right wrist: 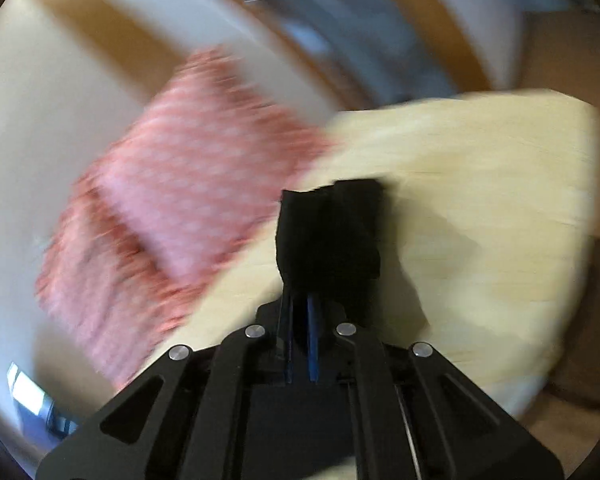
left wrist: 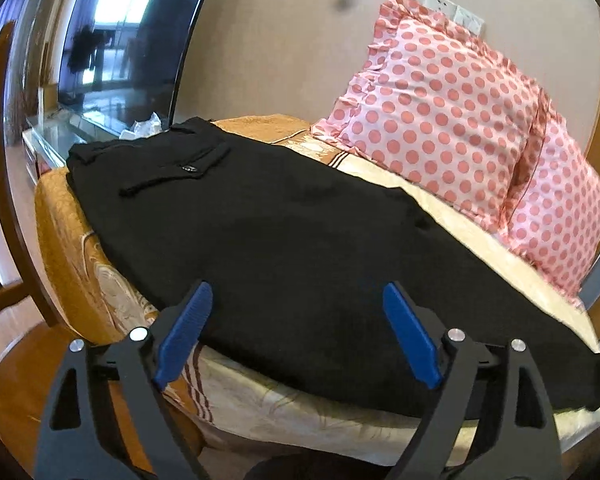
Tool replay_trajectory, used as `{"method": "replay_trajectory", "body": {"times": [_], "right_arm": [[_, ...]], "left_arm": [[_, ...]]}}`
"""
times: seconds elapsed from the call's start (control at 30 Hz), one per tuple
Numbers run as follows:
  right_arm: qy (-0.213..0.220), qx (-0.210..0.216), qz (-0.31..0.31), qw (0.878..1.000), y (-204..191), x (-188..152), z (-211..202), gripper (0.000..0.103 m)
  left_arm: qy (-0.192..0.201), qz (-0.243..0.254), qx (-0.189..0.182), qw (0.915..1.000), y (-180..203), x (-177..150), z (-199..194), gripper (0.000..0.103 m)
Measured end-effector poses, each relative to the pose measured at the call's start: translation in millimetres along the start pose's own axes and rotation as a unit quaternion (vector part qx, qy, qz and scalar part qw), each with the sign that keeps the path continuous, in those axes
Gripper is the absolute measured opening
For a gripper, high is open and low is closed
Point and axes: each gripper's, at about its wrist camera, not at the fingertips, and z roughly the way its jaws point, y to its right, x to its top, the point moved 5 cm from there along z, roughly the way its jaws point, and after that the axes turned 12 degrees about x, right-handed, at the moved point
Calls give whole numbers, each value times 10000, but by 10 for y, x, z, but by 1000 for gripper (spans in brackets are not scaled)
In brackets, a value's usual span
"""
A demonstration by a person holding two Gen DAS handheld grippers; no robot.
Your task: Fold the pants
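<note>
Pants (left wrist: 284,216) lie flat along the bed (left wrist: 479,236), waist at the far left. Your left tool (left wrist: 298,336) hangs spread wide over the near edge, gripping nothing. Your right tool (right wrist: 300,316) is clamped on a bunch of black fabric; that view is blurred. Judged step: carrying the hem over. Next: align it with the waist.

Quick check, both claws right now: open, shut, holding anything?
Left claw: open, holding nothing, poised over the black pants on the bed.
Right claw: shut on a bunched end of the pants, lifted off the bed; the view is motion-blurred.
</note>
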Motion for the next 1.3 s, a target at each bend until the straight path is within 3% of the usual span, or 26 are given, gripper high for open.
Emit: {"method": "replay_trajectory", "body": {"times": [0.1,0.17,0.2,0.27,0.37,0.43,0.6,0.7,0.73,0.8,0.9,1.03,1.07,1.13,1.17,1.2,1.3], "right_arm": [[-683,1145,-399,9903,-817,-305,429,6],[-1515,1932,-734,9666,-1448,-812,775,6],[-2107,2303,-899,9458,-1754,-1214,963,6],[-3082,2550,-1114,9097,-2033,-1905,1207,6],[-4172,2335,-1181,8703,-2040,-2733,1427,6],[-4275,2322,-1103,8667,-2033,-2882,1427,6],[-3701,2741,-1558,8739,-2384,-2744,1241,6],[-3849,2741,-2251,8521,-2457,-3010,1138,6],[-4014,2708,-2631,8344,-2444,-3169,1079,7],[-4229,2621,-3315,8016,-2436,-3405,943,17],[-4193,2962,-3589,7795,-2538,-3381,747,43],[-3939,3144,-3127,8051,-2631,-3201,825,58],[-4042,3084,-3041,8056,-2611,-3240,898,59],[-4439,2901,-3063,7906,-2538,-3472,949,59],[-4283,2973,-3157,7928,-2539,-3449,859,64],[-4351,2946,-3230,7872,-2531,-3467,823,64],[-4372,2985,-3114,7892,-2540,-3403,861,65]], "left_arm": [[-22,-61,-24,10000,1,13,1,87],[-51,-98,-23,9999,-4,21,2,87],[-71,-126,-31,9999,0,28,0,87],[-147,-289,-115,9994,-44,53,-36,86],[-174,-590,-285,9977,-200,105,-181,84],[-29,-676,-179,9975,-330,156,-291,84],[238,-1057,145,9940,-699,301,-403,84],[105,-1278,157,9916,-806,309,-329,84],[67,-1326,130,9911,-819,307,-313,84],[-16,-1393,111,9902,-855,290,-281,84],[-72,-1429,155,9896,-908,285,-244,84],[-213,-1543,61,9878,-946,284,-174,84],[-256,-1560,46,9874,-952,284,-149,84],[-353,-1589,59,9866,-965,286,-90,84],[-427,-1622,66,9858,-982,290,-51,84],[-460,-1656,64,9851,-990,299,-28,84],[-560,-1744,121,9830,-1039,336,53,83]]}}
